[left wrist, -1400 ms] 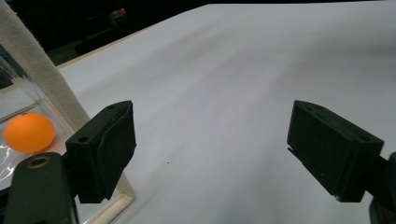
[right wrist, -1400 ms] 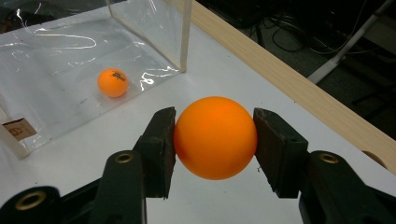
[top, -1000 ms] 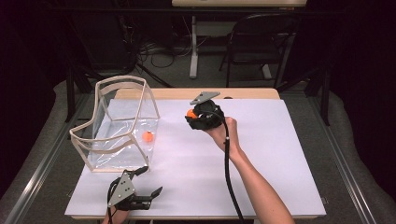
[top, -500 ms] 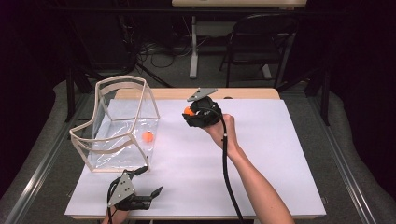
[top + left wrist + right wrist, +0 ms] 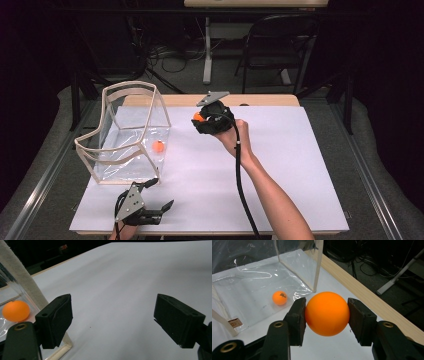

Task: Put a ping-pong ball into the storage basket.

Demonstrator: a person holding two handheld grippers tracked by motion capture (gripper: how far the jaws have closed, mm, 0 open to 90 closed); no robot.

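My right gripper [image 5: 200, 119] [image 5: 327, 315] is shut on an orange ball [image 5: 327, 313] [image 5: 198, 117], held above the white table top just right of a clear plastic bag [image 5: 131, 135] with a cream rim. A second orange ball [image 5: 158, 146] [image 5: 279, 297] [image 5: 15, 310] lies on the bag's floor. My left gripper [image 5: 161, 194] [image 5: 117, 322] rests at the table's front edge beside the bag's near corner, jaws open with nothing between them.
The white board [image 5: 300, 165] covers most of a wooden table [image 5: 265, 100]. A folding chair [image 5: 280, 45] and cables stand on the dark floor behind. The bag's cream corner seam [image 5: 30, 290] is close to my left jaw.
My right gripper with the ball has drifted slightly left toward the bag. The left gripper has stayed put.
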